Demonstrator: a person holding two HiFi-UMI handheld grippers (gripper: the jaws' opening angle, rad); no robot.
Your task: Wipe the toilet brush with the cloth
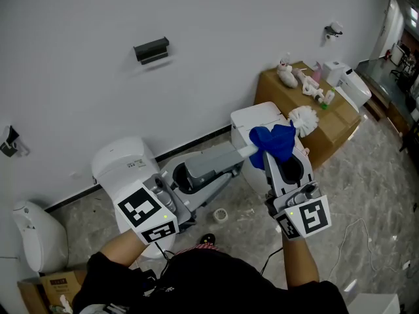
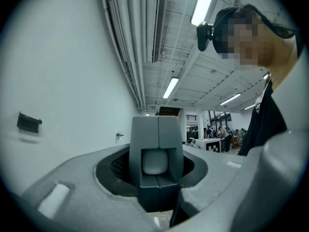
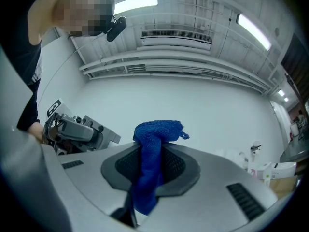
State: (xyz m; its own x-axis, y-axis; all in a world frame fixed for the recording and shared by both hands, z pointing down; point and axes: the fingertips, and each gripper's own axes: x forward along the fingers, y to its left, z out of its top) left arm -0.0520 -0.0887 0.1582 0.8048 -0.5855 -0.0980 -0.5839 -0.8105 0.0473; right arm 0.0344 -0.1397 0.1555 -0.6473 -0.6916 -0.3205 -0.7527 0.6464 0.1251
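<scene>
Left gripper (image 1: 183, 178) jaws clamped on toilet brush (image 1: 219, 157) handle. Right gripper (image 1: 280, 156) jaws pinch bunched cloth (image 1: 272, 141) beside brush head. Risk: bristles snag cloth and tug it free.

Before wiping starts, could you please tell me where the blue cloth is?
Head view, right of centre: the cloth is pinched in the right claw, beside the white brush head.

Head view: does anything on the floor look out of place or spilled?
Yes. A roll of tape lies loose on the floor, right of the white toilet, with small white scraps scattered beside it. It looks dropped rather than stored. No liquid spill is visible.
</scene>
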